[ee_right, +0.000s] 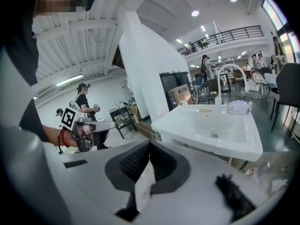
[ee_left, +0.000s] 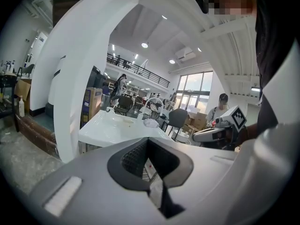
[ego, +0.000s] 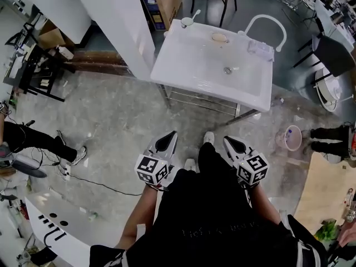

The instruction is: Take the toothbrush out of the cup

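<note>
Head view alone: toothbrush (ego: pixel 195 14) in cup (ego: pixel 186 23)

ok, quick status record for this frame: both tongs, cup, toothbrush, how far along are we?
left tongs: shut, empty, held close to the person's body
right tongs: shut, empty, held close to the body
cup: upright on the far left corner of the sink in the head view
toothbrush: in the cup, handle leaning right
faucet: white arch, far right rim
progress: not started; both tongs short of the sink
</note>
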